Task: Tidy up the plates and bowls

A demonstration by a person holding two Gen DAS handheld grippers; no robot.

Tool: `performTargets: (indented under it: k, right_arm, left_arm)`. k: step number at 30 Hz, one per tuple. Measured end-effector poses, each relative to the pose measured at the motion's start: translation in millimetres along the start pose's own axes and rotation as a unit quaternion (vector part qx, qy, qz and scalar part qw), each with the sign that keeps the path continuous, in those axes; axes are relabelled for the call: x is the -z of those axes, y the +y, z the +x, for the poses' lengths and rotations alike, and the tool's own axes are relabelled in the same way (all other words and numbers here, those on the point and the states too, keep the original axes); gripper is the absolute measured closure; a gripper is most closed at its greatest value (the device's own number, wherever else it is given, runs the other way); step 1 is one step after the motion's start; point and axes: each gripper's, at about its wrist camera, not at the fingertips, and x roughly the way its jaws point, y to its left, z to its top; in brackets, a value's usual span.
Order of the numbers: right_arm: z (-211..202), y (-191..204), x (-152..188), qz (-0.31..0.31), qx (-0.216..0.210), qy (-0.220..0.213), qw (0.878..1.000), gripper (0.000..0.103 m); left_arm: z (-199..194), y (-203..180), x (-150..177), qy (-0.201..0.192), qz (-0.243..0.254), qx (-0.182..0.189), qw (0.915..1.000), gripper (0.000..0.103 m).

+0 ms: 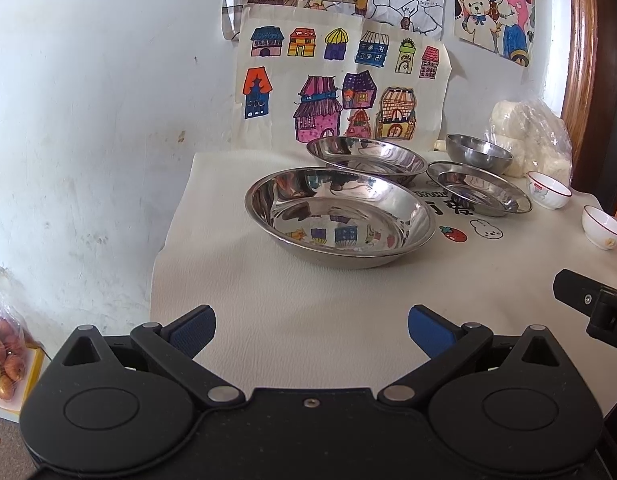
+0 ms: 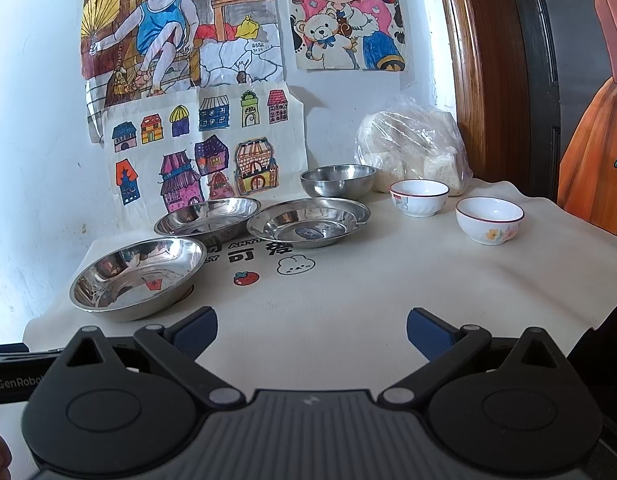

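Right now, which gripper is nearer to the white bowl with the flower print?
Right. The right gripper faces the table's middle, with the flower bowl ahead to its right. The left gripper sits further left, fronting the big steel dish.

Steel plates [image 2: 137,276]: polished, mirror-bright metal.
Steel bowl [image 2: 337,180]: duller brushed metal.
White bowls [image 2: 489,220]: glossy ceramic.
Tablecloth [image 2: 348,300]: matt cream cloth.
Bag [image 2: 416,140]: clear crinkled plastic.
Gripper pads [image 1: 192,330]: blue, textured.
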Motion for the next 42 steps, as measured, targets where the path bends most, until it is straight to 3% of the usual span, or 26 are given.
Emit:
performTargets:
  k: [42]
  right_arm:
    - [-2.9,2.4,-6.0,0.0,0.0,0.003,1.0,0.0]
  left_arm:
    - [2.6,-1.3,-0.9,0.011,0.003,-0.004,0.9999,0.001]
